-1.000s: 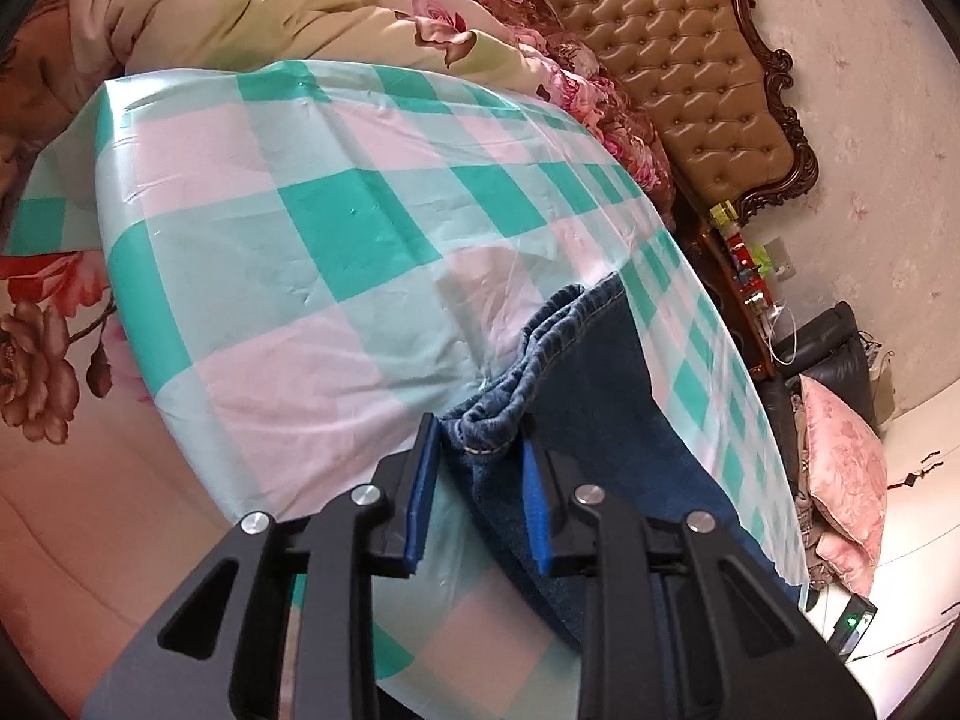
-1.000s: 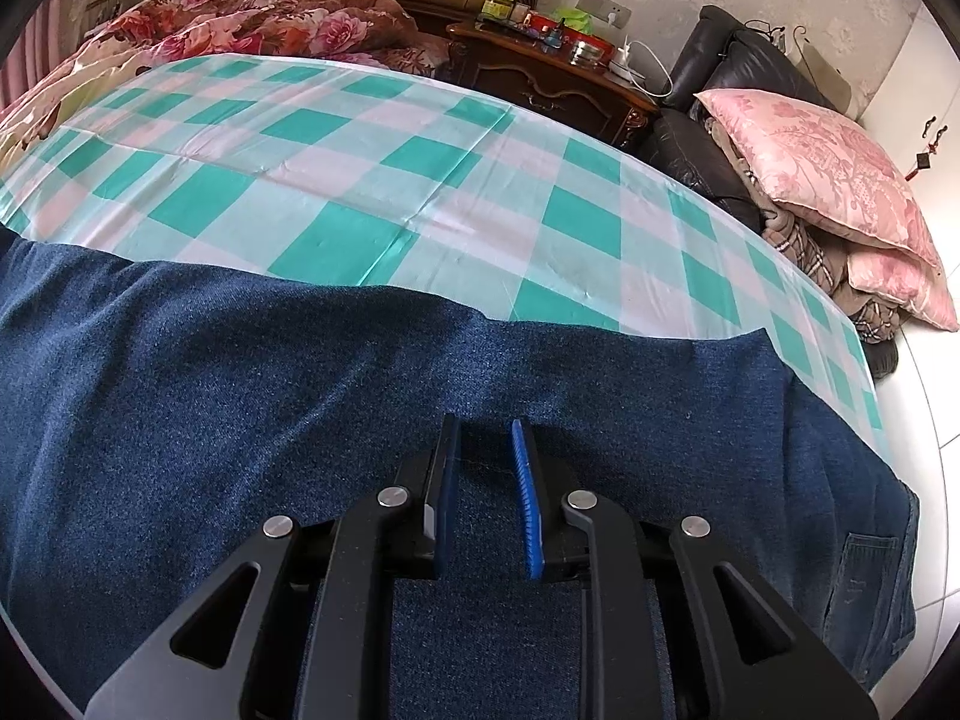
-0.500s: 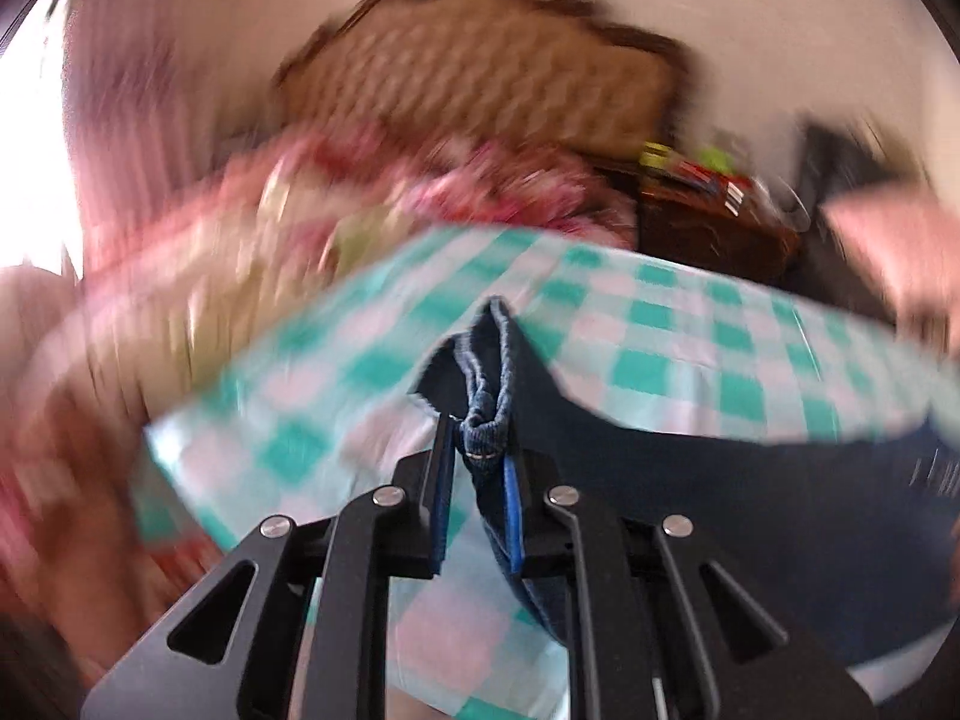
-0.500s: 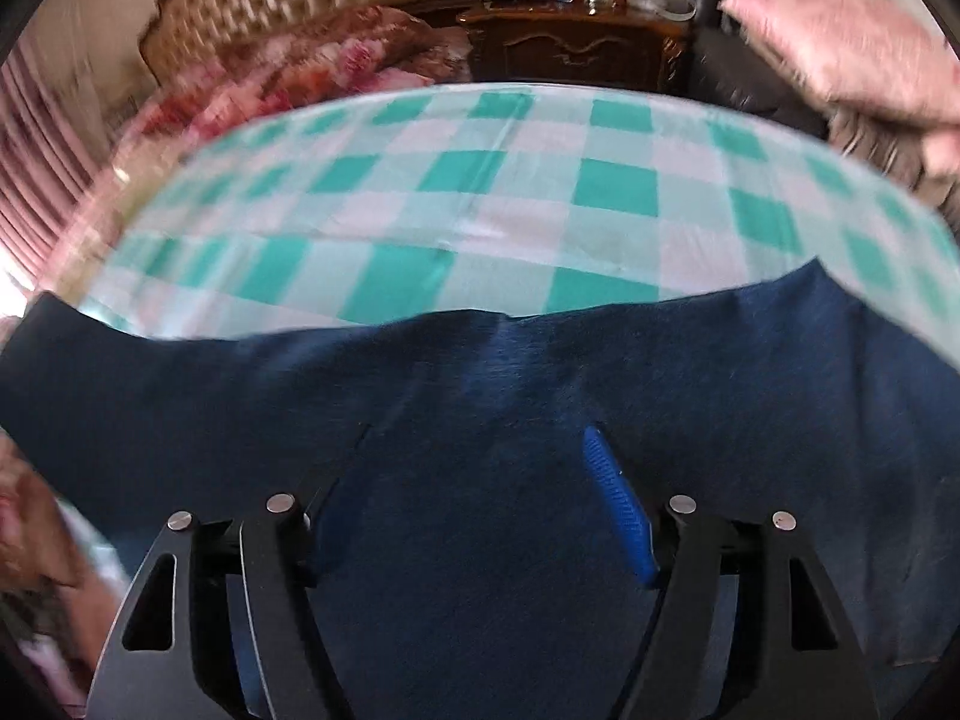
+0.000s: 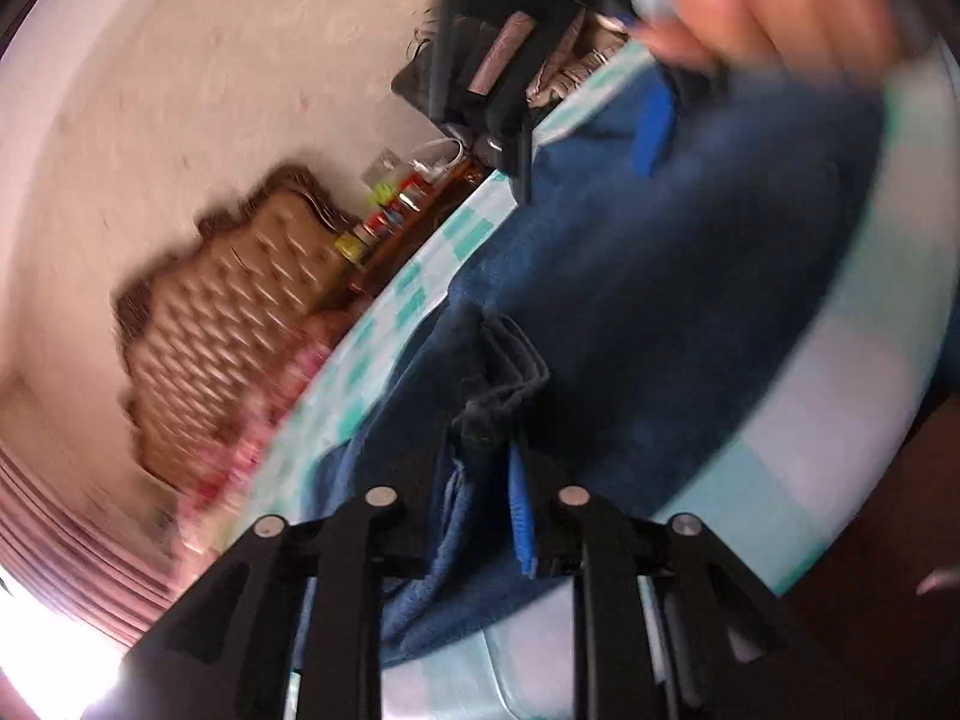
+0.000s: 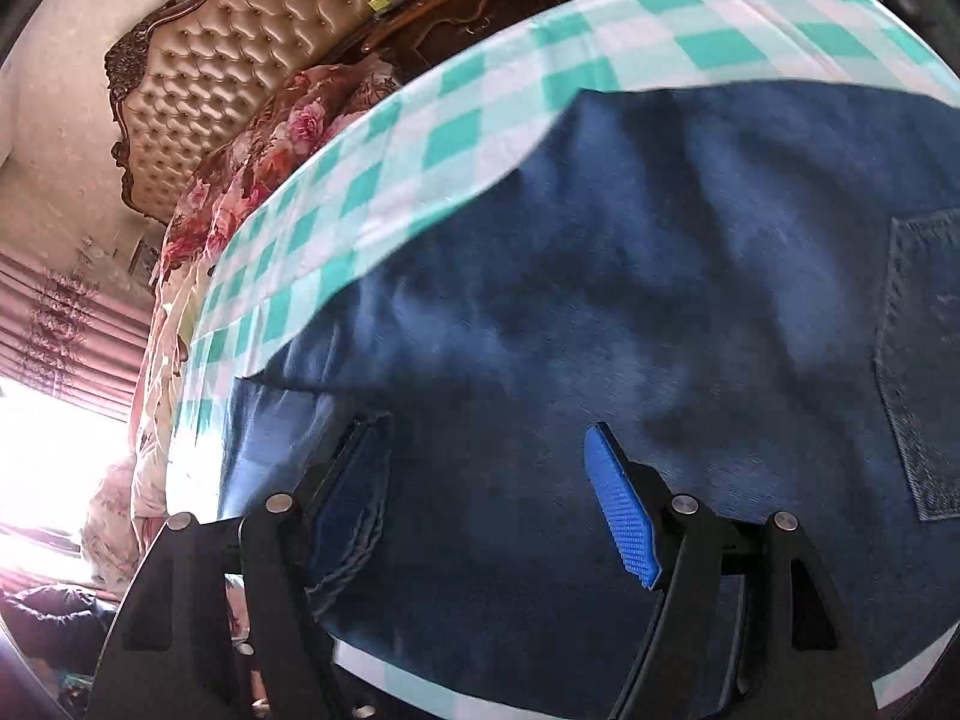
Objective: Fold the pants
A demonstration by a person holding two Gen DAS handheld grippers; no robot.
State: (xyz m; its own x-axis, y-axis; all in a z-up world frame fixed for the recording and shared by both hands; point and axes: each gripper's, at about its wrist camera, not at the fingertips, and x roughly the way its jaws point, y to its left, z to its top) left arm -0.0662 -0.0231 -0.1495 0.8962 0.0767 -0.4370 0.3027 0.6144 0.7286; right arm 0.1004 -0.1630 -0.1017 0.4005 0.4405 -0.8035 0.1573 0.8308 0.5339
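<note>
Bare checked sheet (image 6: 480,120) beyond pants (image 6: 660,300)

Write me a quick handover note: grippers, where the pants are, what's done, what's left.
Left gripper: jaws opening, the pants' hem end between them, carried over the rest of the pants.
Right gripper: open wide, holding nothing, above the pants.
Pants: lying on the checked sheet, back pocket facing up.
Done: legs brought over toward the pocket end.
Left: drop the hem, flatten the fold, probably fold again.

The left wrist view is smeared: a blurred hand (image 5: 774,6) at one o'clock, its grip unreadable. The dark blue denim pants (image 6: 660,252) run past the right view's three o'clock edge.
</note>
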